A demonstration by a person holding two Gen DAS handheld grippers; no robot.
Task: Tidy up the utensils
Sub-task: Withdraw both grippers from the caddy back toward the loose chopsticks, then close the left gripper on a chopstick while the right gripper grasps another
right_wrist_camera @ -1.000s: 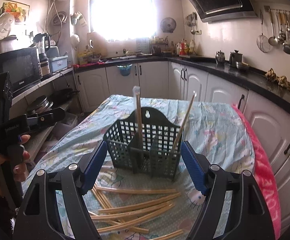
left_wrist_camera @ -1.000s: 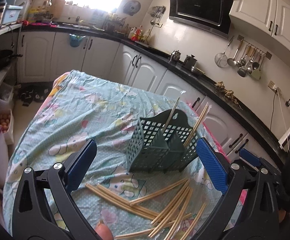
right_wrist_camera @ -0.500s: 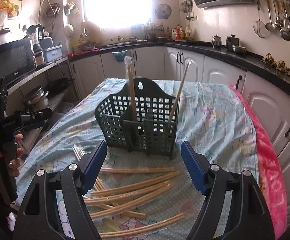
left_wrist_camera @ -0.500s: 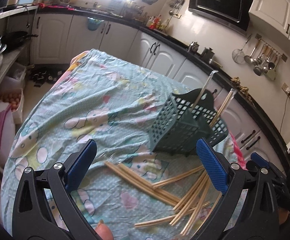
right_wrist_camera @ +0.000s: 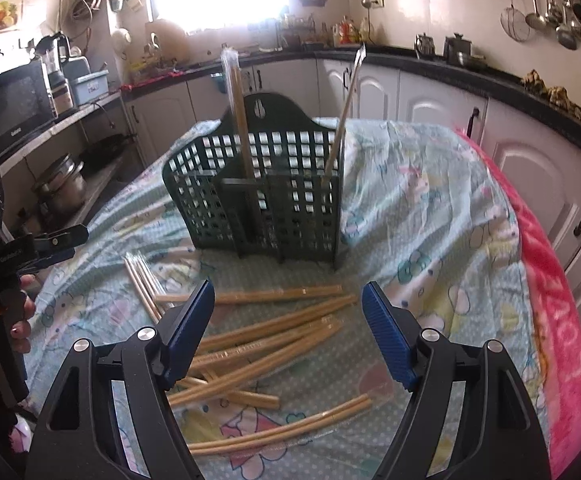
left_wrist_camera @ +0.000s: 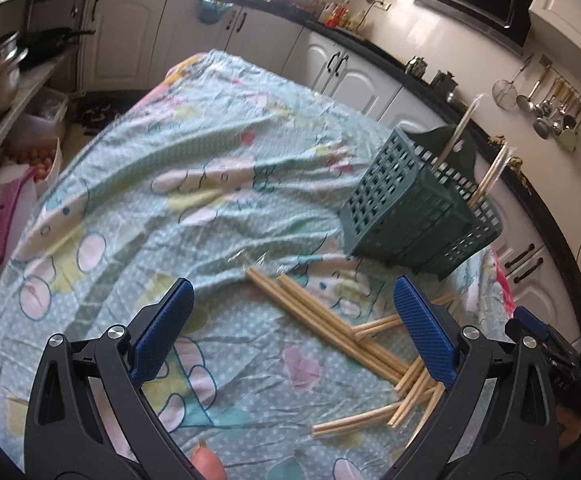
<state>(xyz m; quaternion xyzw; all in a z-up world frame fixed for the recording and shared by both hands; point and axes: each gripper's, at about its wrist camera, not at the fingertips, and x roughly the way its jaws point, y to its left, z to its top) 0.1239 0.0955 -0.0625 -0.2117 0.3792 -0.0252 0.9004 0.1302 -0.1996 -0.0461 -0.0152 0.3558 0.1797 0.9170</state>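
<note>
- The table's patterned tablecloth (left_wrist_camera: 218, 184) (right_wrist_camera: 430, 216) filled most of both views, pale green with cartoon prints, with a pink cloth (right_wrist_camera: 550, 320) along its edge at 3 o'clock in the right wrist view.
- The dark green utensil basket (left_wrist_camera: 406, 216) (right_wrist_camera: 262, 196) stood upright on the cloth, at 2 o'clock in the left wrist view and near 12 o'clock of centre in the right wrist view.
- The left gripper (left_wrist_camera: 290, 328) hung above the cloth with its blue pads spread wide and nothing between them (it also showed at 9 o'clock in the right wrist view (right_wrist_camera: 56, 242)).
- The right gripper (right_wrist_camera: 288, 332) was likewise wide open and empty, over the scattered sticks.
- The loose wrapped chopsticks (left_wrist_camera: 330, 320) (right_wrist_camera: 274, 336) lay criss-crossed on the cloth in front of the basket, well apart from its base in places, near it in others.
- Two wrapped chopstick pairs stood in the basket: one (right_wrist_camera: 238, 112) near its middle, one (right_wrist_camera: 342, 128) leaning at its right end.
</note>
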